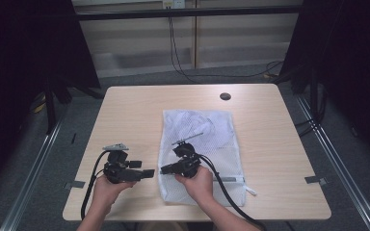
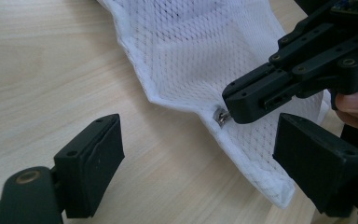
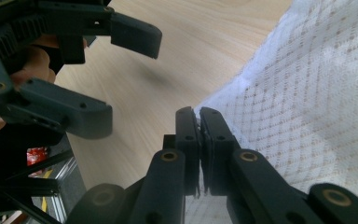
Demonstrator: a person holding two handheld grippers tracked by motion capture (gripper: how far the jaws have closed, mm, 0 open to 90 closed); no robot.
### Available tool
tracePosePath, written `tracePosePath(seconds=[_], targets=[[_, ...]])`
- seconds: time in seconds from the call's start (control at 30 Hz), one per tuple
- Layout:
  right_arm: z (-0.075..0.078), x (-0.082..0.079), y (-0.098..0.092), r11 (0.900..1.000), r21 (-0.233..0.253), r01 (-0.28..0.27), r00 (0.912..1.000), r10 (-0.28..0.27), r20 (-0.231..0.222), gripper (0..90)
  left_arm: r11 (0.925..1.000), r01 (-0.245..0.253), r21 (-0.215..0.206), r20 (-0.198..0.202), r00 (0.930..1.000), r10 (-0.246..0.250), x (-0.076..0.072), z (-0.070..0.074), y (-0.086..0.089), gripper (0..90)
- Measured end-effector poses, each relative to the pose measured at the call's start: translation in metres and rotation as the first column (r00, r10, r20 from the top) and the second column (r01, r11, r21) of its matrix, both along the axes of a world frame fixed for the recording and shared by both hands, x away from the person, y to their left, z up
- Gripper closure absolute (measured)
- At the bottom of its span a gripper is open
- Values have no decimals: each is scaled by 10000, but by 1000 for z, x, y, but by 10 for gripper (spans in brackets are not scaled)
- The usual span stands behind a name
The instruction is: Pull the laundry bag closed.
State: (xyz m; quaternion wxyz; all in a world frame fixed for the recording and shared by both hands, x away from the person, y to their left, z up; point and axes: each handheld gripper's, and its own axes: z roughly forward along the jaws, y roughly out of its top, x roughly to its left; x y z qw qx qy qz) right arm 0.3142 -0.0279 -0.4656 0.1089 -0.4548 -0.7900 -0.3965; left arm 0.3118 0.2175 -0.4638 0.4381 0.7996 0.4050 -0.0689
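A white mesh laundry bag (image 1: 200, 139) lies flat on the wooden table (image 1: 130, 115), with pale fabric inside its far half. My right gripper (image 1: 164, 169) is at the bag's near left edge, its jaws shut on the small metal zipper pull (image 2: 221, 116); in its own view the right gripper (image 3: 198, 116) has both jaws pressed together at the mesh border. My left gripper (image 1: 143, 169) hovers just left of the bag, open. In its own view the left gripper (image 2: 200, 158) has its jaws spread wide, one over bare wood and one by the bag's edge (image 2: 261, 177).
A small black round disc (image 1: 225, 96) sits near the table's far edge. The zipper line (image 1: 229, 179) runs along the bag's near end. Cables trail from both grippers off the front edge. Dark curtains flank the table.
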Motion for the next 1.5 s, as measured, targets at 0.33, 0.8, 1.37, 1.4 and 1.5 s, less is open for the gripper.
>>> tracePosePath(seconds=[0.33,0.8,1.37,1.4,1.5], targets=[[3,1,-3,9998,167,85,9999,-87,127,867,9984,561,-124,-392,9976,-565,-1,-7,-11,269],[4,0,-3,9997,241,106,9998,-110,168,867,9938,1109,-90,-625,9918,-1112,-2,-13,-24,485],[4,-1,-3,9995,319,46,9997,-53,222,867,9921,1253,70,-1061,9866,-1239,1,-22,-35,695],[4,-1,-3,9995,323,20,9997,-27,229,867,9927,1203,80,-1024,9876,-1189,1,-22,-36,716],[4,-1,-3,9994,338,38,9997,-45,224,867,9923,1200,313,-769,9901,-1173,0,-21,-35,721]])
